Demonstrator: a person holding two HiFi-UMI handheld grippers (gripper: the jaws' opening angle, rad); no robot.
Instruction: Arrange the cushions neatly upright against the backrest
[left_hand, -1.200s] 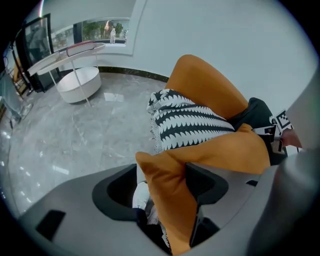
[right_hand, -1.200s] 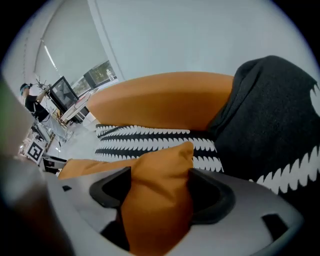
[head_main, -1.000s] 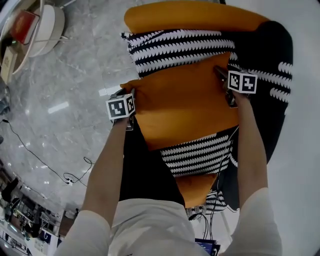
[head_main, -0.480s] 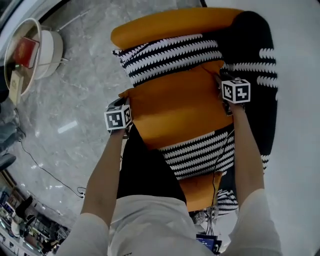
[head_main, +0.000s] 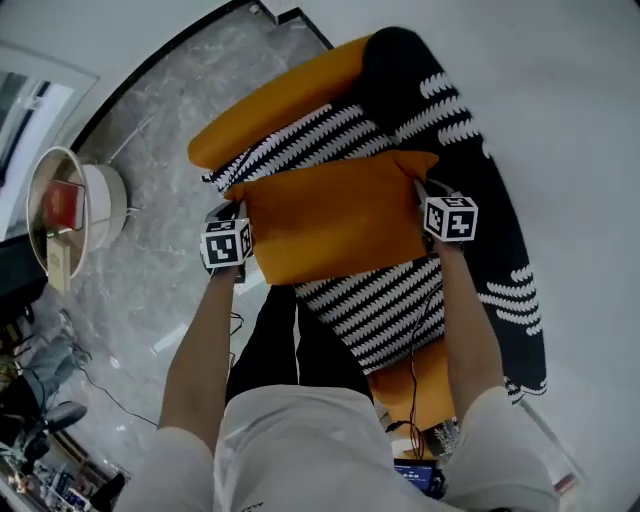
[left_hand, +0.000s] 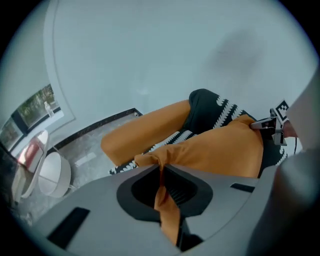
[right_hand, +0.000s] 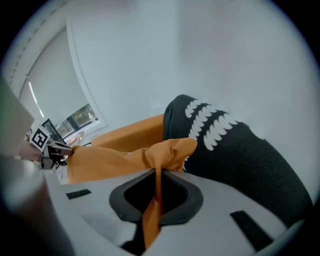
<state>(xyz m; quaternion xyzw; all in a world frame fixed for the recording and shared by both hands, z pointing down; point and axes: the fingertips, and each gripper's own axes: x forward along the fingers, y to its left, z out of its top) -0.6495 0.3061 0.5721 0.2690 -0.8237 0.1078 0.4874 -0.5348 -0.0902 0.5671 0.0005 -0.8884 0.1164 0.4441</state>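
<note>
Orange cushion (head_main: 335, 215) is held stretched above the sofa (head_main: 480, 200) seat, over a striped cushion (head_main: 385, 305). The left gripper (left_hand: 161, 172) pinches its left corner and the right gripper (right_hand: 157, 180) its right corner, with fabric bunched between each closed pair of jaws. The right corner is near the sofa's black side.

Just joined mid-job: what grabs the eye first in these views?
The orange cushion dominates the middle of the head view, stretched between the two grippers: the left gripper is pinched on one corner and the right gripper on the other. Just below it lies a black-and-white striped cushion, on a seat whose black patterned upholstery runs along the right.
</note>
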